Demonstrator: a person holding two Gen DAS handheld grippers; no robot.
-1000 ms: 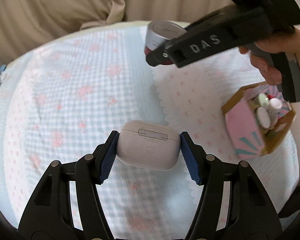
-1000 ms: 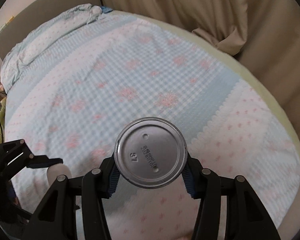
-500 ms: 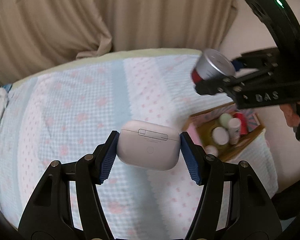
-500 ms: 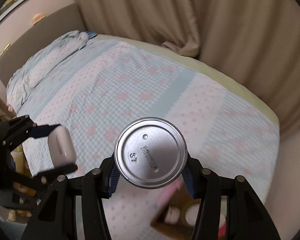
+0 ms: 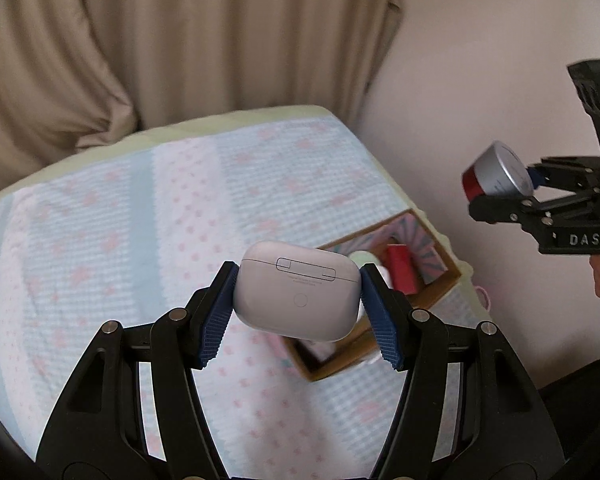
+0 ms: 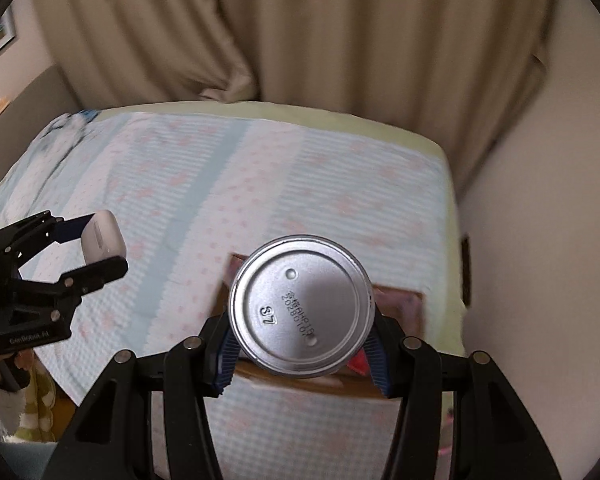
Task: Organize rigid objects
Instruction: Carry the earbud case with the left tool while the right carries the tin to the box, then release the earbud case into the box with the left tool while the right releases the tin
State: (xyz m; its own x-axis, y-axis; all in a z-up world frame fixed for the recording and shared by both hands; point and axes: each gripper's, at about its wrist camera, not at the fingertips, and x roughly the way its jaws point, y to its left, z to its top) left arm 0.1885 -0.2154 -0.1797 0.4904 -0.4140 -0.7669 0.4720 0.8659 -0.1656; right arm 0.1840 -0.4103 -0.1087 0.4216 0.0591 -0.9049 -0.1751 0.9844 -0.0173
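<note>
Left wrist view: my left tongs [image 5: 298, 294] pinch a white earbud case [image 5: 298, 290] by its two short sides, blue pads [image 5: 216, 320] flat against it, hinge side facing the camera.
Case position: held in the air above the bed [image 5: 140, 220], in front of the near corner of the cardboard box [image 5: 432, 292].
Box: sits on the quilt near the bed's right edge, open at the top, a red object [image 5: 400, 272] and a pale round thing inside.
Right wrist view: my right tongs [image 6: 300, 340] clamp a silver-bottomed can [image 6: 300, 308], its base turned toward the lens with printed code showing.
Can position: in the air over the box [image 6: 400, 304], which shows behind and beneath it.
Background: beige curtain [image 6: 300, 40] behind the bed.
</note>
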